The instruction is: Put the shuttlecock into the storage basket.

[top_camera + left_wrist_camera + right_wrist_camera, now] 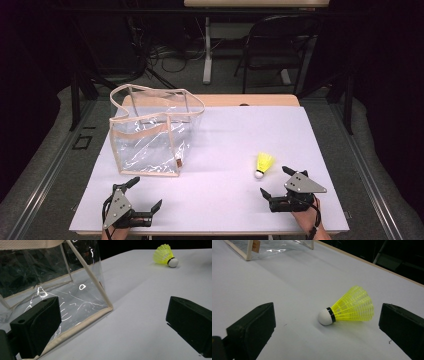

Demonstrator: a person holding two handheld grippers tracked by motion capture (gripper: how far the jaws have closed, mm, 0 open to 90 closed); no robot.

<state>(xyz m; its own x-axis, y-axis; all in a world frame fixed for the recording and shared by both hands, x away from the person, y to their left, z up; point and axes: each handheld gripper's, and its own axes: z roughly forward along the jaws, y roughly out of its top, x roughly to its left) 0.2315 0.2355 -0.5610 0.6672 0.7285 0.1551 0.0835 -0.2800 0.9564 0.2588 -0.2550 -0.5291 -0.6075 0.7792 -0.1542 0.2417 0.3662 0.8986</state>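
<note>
Lying on its side on the white table (220,150), the yellow shuttlecock (263,164) sits at about four o'clock from the table's middle, its white cork tip pointing toward the person's edge and its plastic skirt fanning away toward twelve. In the right gripper view the shuttlecock (348,308) rests flat on the tabletop between the lines of the two black jaws but ahead of them, touching neither; the cork faces nine o'clock in that view and a dark band rings its base.

The right gripper (278,181) lies just beside the shuttlecock, at roughly five o'clock from it, with its jaws spread wide and nothing between them. A hand holds it from the bottom edge of the high view.

Well apart, at about nine o'clock from the shuttlecock, stands a clear plastic bag (150,135) with beige trim and a beige handle strap, upright and open at the top. In the left gripper view the bag (62,290) shows a near bottom corner just ahead of one jaw, and the shuttlecock (165,255) appears far off at one o'clock.

The left gripper (148,194) sits near the table's front edge at six o'clock from the bag, jaws parted wide and holding nothing, close to the bag's base but apart from it.
</note>
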